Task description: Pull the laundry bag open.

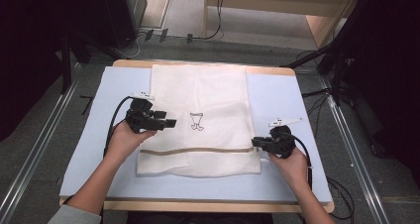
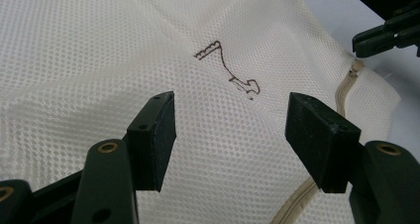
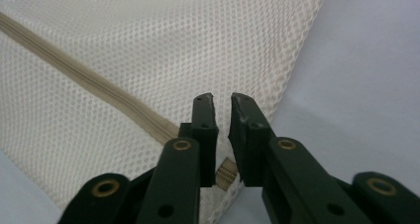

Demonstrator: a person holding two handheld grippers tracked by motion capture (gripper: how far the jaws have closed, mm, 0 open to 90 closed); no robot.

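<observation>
One white mesh laundry bag lies flat on the blue-topped desk, centred, zipper running across its near end. One small brown logo mid-bag.

Two grippers, one per hand. Left gripper: fingers spread wide, nothing between them, hovering over the mesh just short of the logo; likely placed to pin or pinch the fabric while the other end gets worked.

Right gripper sits at the bag's right edge, right at the zipper's end. Fingers nearly together, narrow gap left. A tan tab, probably the zipper pull, lies under that gap; can't tell if it's actually pinched. My read: lining up to grab the pull and run the zipper.
</observation>
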